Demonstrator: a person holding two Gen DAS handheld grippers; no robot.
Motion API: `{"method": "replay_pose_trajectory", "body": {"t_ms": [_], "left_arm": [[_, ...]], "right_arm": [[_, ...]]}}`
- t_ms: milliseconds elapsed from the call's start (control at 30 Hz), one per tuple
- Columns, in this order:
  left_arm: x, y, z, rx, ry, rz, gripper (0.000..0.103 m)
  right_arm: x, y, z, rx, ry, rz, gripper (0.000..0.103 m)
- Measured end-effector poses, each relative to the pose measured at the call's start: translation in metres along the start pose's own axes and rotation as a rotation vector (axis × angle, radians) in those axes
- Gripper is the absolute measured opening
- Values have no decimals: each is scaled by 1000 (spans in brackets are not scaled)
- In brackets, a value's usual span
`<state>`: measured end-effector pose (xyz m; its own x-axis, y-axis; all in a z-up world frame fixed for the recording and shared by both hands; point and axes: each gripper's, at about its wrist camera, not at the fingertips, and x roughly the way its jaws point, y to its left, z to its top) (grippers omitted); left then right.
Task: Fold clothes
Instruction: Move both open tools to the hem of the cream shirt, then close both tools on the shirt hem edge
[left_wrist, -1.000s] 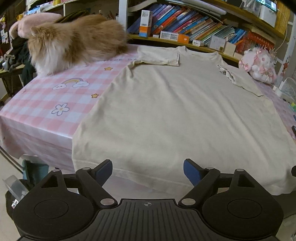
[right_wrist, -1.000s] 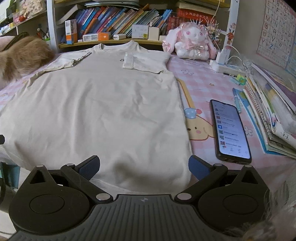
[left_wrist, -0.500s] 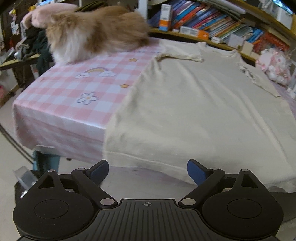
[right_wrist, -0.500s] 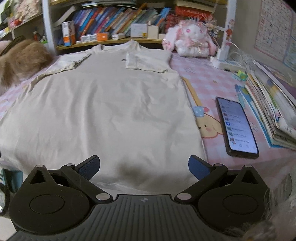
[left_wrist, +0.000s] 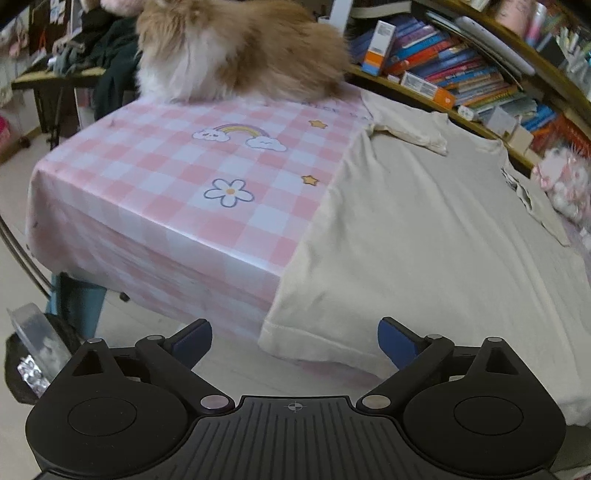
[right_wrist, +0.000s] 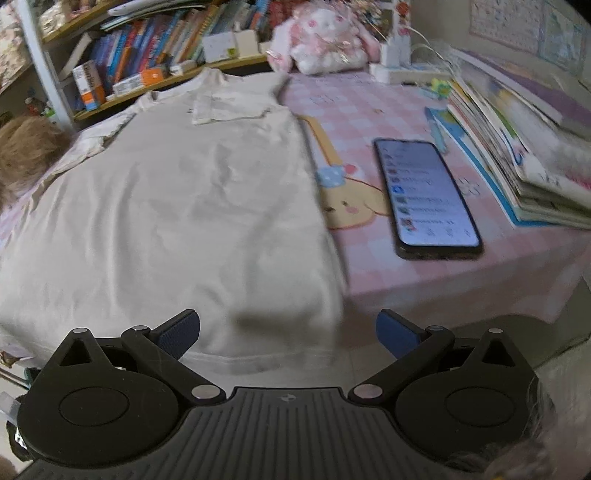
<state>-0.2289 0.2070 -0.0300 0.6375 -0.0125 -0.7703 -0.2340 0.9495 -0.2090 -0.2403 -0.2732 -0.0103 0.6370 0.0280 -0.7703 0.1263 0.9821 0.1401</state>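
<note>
A cream T-shirt (left_wrist: 424, 236) lies flat on the pink checked table, both sleeves folded in, hem hanging over the near edge. It also shows in the right wrist view (right_wrist: 177, 221). My left gripper (left_wrist: 294, 341) is open and empty, just short of the hem's left corner (left_wrist: 269, 338). My right gripper (right_wrist: 287, 332) is open and empty, just short of the hem's right corner (right_wrist: 332, 339).
A fluffy tan cat (left_wrist: 236, 48) lies at the table's far left. A phone (right_wrist: 424, 195) and a stack of books (right_wrist: 517, 147) lie right of the shirt. A pink plush toy (right_wrist: 325, 37) and a bookshelf (left_wrist: 461, 74) are at the back.
My left gripper has swung left toward the hem's left corner. My right gripper has shifted right toward the hem's right corner. Both stay open.
</note>
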Motion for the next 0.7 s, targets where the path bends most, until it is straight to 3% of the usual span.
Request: {"method": "replay_pose_trajectory", "body": {"t_ms": [167, 267, 500, 533, 567, 600, 633, 667, 700], "left_arm": [[11, 16, 10, 7, 14, -57, 82], [19, 24, 16, 42, 31, -113, 79], [27, 36, 24, 34, 56, -243, 76], [28, 38, 24, 24, 58, -261, 67], [28, 39, 25, 16, 58, -277, 45], [22, 36, 24, 30, 48, -283, 34], [17, 34, 24, 44, 38, -288, 12], [12, 32, 24, 58, 28, -294, 7], [7, 29, 23, 72, 19, -300, 5]], "right_arm": [[1, -20, 1, 77, 21, 51, 94], [1, -29, 5, 77, 37, 78, 81], [20, -43, 12, 48, 113, 144, 67], [23, -45, 12, 55, 119, 150, 65], [26, -46, 13, 62, 126, 155, 58], [28, -49, 13, 76, 133, 168, 45], [30, -51, 13, 91, 141, 183, 36], [29, -53, 14, 103, 147, 194, 17], [25, -54, 14, 110, 153, 197, 7]]}}
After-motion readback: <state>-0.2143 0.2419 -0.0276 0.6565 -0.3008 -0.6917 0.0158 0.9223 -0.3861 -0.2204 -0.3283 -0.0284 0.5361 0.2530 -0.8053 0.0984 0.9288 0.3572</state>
